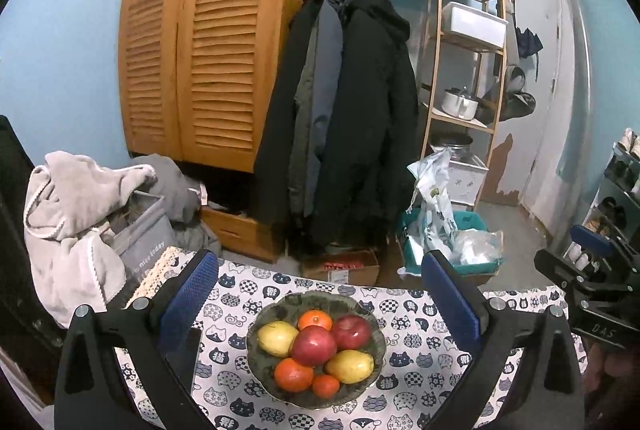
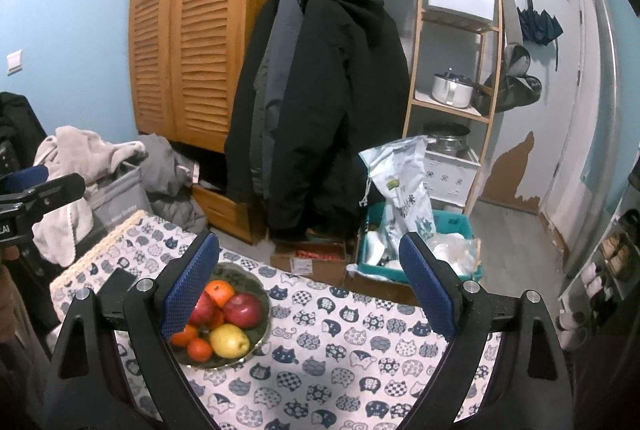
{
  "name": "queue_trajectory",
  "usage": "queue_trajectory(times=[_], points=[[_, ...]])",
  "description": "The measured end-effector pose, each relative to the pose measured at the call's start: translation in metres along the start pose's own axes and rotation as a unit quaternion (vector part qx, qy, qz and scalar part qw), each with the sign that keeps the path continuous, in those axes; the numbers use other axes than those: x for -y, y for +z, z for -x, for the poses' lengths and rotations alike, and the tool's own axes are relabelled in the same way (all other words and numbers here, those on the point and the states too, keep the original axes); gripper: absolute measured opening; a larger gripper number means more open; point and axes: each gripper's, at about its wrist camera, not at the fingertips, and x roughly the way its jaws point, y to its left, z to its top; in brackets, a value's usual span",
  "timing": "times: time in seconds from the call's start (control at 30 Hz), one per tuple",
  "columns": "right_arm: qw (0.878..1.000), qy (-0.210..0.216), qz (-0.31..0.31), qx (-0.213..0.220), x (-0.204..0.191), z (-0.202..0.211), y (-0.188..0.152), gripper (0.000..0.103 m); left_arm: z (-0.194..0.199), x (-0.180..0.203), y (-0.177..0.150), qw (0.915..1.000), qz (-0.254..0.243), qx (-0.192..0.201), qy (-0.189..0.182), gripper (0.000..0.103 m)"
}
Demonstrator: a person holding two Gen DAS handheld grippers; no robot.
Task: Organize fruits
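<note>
blue pads on our left hand-held gripper (image 1: 320, 304) stand wide apart and empty, framing the bowl (image 1: 256, 350) of fruit on the tabletop (image 1: 420, 386); our right hand-held gripper (image 2: 310, 284) gapes empty too, its bowl (image 2: 262, 300) off left. we judge the heaped red apple (image 1: 313, 346) could roll if nudged. only the left view shows every fruit; the right shows bare cloth.

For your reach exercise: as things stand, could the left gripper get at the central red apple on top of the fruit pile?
Probably yes: the left gripper is open, the red apple lies uncovered between its fingers' line, atop the dark green bowl.
</note>
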Motion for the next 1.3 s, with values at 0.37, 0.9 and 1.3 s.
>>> queue_trajectory(times=[0.37, 0.9, 1.3], points=[[1.0, 0.001, 0.003, -0.003, -0.0013, -0.0028, -0.0014, 0.09, -0.0013, 0.0029, -0.0003, 1.0, -0.004, -0.003, 0.002, 0.102], [1.0, 0.001, 0.005, -0.003, -0.0013, -0.0026, -0.0011, 0.09, -0.002, 0.0024, -0.0008, 1.0, -0.003, -0.005, 0.005, 0.102], [1.0, -0.001, 0.008, -0.005, 0.0017, -0.0042, -0.0033, 0.09, 0.0018, 0.0053, -0.0002, 0.9997, -0.002, -0.001, 0.024, 0.102]])
